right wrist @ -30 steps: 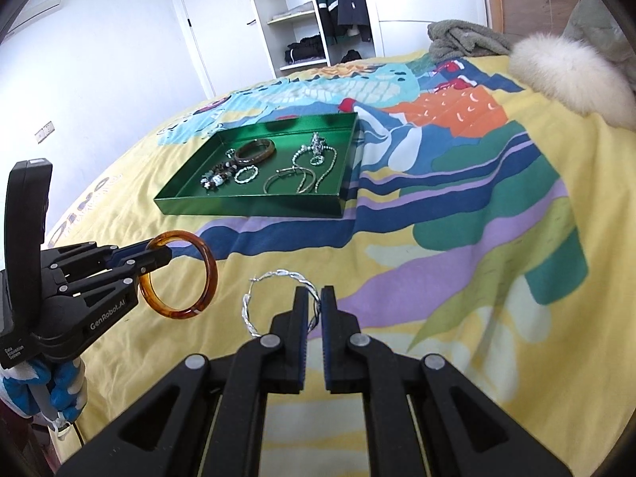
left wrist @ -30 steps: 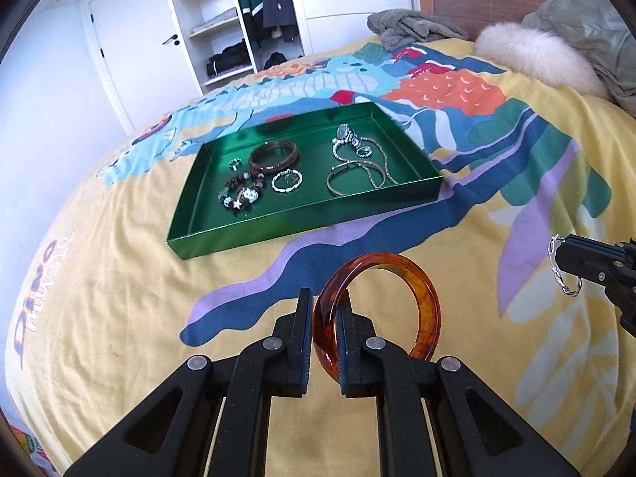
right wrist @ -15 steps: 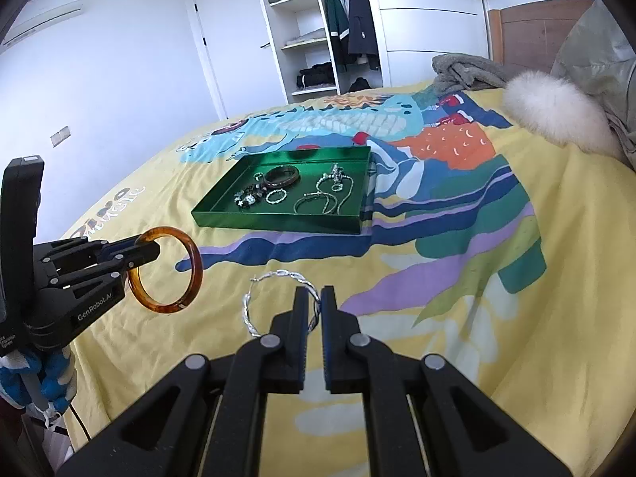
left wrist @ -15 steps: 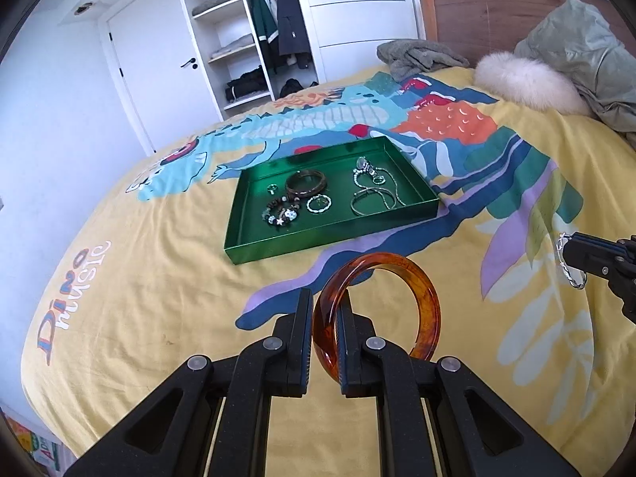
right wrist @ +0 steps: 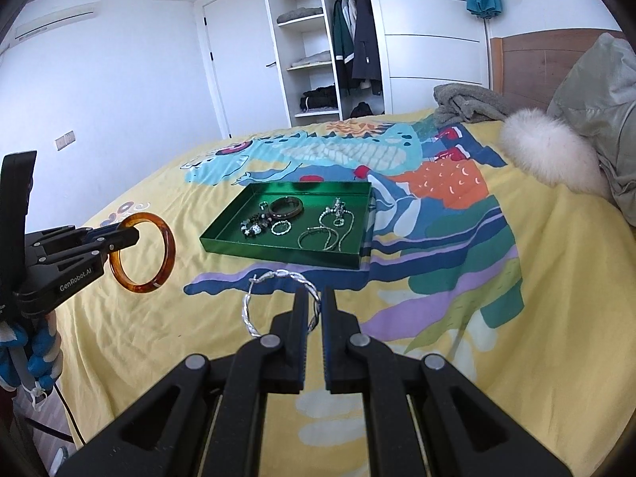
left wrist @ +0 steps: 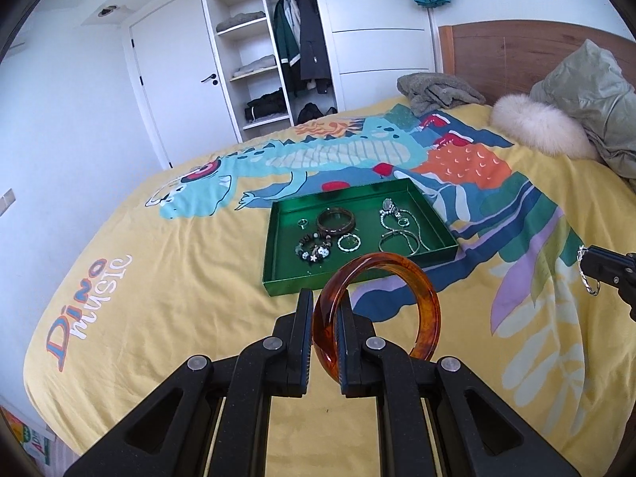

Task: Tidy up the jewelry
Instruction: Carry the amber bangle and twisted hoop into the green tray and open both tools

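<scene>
My left gripper (left wrist: 322, 318) is shut on an amber bangle (left wrist: 425, 310) and holds it in the air above the yellow bedspread; both show at the left of the right wrist view, gripper (right wrist: 127, 238) and bangle (right wrist: 167, 252). My right gripper (right wrist: 314, 310) is shut on a twisted silver bracelet (right wrist: 254, 302), also held up; the bracelet shows at the right edge of the left wrist view (left wrist: 586, 278). A green tray (left wrist: 278, 282) (right wrist: 278, 252) lies ahead on the bed and holds several bracelets, a ring and chains.
A white fur cushion (left wrist: 540, 127), a grey-green pillow (left wrist: 592, 87) and a folded grey garment (left wrist: 437, 89) lie by the wooden headboard. An open wardrobe (left wrist: 274, 59) and a white door stand behind the bed. The bed's near left edge drops to the floor.
Both grippers have risen and pulled back from the tray with their bracelets still held. The tray now looks smaller and farther away.
</scene>
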Demonstrator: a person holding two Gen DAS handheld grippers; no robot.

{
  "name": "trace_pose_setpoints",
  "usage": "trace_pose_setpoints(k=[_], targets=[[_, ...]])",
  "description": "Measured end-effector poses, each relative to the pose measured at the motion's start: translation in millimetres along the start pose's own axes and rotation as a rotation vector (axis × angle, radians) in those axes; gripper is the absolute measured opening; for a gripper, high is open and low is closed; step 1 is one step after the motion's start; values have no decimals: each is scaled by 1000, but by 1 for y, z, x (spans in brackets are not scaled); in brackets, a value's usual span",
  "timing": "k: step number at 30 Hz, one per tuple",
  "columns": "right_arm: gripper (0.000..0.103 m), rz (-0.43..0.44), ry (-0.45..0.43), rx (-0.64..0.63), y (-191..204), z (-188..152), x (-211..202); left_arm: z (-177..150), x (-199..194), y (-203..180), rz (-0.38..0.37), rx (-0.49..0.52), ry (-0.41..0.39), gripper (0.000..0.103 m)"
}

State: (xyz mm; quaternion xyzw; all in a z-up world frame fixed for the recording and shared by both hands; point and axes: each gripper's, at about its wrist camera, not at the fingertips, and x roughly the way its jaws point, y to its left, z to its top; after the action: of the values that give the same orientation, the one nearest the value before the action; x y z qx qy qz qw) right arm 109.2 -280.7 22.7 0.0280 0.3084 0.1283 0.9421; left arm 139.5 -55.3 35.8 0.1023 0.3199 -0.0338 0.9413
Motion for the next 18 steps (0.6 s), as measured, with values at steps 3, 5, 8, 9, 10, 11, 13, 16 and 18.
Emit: trace_pose_setpoints(k=[3,5,8,9,10,11,13,16,18], targets=[[5,-3,-11,-16,2,10,-1,7,2,10,7,-11,-8,10],[5,-5,-16,-28,3,17,0,13,4,17,16,-17,-12,10],[5,-12,-23,-49,3,31,2,22,9,29,26,-31,-18,10],[5,-14,-24,-55,3,37,4,25,11,33,28,-35,-19,10],[5,-16,-26,-60,3,41,7,29,14,36,31,-37,-21,10],[5,-17,-26,-65,3,46,10,33,17,39,34,-38,-24,10],[5,-20,-28,-79,5,58,17,41,25,42,35,-39,-27,10],[5,-22,-29,-95,6,74,32,51,40,44,31,-37,-29,10],[5,-23,-26,-104,8,84,44,58,55,46,23,-36,-25,10]])
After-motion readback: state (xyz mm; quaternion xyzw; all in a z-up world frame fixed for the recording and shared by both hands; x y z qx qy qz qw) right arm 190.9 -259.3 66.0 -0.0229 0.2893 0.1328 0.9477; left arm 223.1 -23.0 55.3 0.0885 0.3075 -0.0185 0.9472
